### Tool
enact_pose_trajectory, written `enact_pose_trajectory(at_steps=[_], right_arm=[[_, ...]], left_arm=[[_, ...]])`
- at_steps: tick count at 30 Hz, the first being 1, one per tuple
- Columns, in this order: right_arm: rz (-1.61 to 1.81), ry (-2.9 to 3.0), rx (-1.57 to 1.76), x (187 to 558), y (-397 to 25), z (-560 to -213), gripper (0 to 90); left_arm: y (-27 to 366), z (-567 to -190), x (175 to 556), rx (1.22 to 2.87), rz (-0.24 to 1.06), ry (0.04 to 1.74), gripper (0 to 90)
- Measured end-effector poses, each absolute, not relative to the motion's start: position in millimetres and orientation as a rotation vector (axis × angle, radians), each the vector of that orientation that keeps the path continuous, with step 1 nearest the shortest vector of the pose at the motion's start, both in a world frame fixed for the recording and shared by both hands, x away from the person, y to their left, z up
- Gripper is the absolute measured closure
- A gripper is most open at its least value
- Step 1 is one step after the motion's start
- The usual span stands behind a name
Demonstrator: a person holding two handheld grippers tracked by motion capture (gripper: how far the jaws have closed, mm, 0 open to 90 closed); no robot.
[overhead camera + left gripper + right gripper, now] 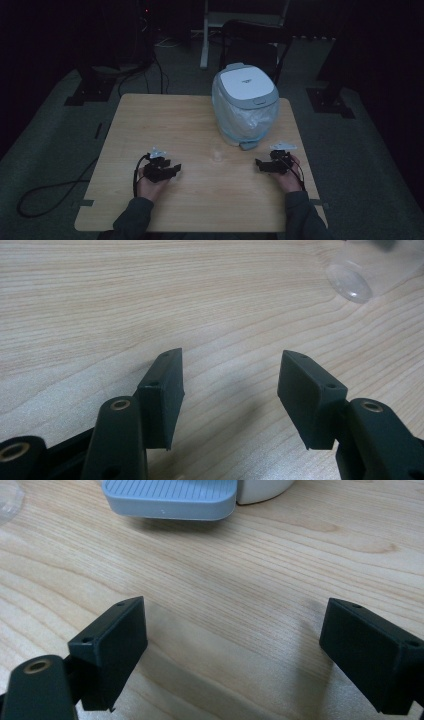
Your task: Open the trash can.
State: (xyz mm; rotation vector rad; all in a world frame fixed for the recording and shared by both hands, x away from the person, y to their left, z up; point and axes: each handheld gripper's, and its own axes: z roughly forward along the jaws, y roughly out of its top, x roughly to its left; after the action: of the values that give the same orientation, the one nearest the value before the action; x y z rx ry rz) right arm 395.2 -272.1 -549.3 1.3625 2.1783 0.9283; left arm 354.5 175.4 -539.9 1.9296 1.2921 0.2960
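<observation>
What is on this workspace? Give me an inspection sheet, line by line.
Surface: light wooden table, bare grain under both grippers.
Job's things: white pedal bin with grey lid and clear liner, lid shut; grey foot pedal.
Clutter: small clear plastic piece lying mid-table.
Grippers: left gripper and right gripper both open, empty, resting low on the table.
Cables: black cable trailing across the floor.
Surroundings: dark room, black folding chair behind the table.
</observation>
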Motion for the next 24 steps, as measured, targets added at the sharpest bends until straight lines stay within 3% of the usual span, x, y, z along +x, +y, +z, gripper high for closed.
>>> enact_pose_trajectory(at_steps=[9, 15, 24], right_arm=[[0.913, 2.128, 1.412, 394, -266, -549, 13.3], [0.926, 2.163, 1.376, 393, -266, -543, 49.1], [0.963, 2.212, 1.327, 393, -268, -527, 66.5]], left_arm=[[175, -540, 354, 1.931, 0.301, 1.287, 44.1], [174, -540, 354, 1.928, 0.298, 1.285, 44.1], [173, -541, 354, 1.932, 0.304, 1.281, 43.8]])
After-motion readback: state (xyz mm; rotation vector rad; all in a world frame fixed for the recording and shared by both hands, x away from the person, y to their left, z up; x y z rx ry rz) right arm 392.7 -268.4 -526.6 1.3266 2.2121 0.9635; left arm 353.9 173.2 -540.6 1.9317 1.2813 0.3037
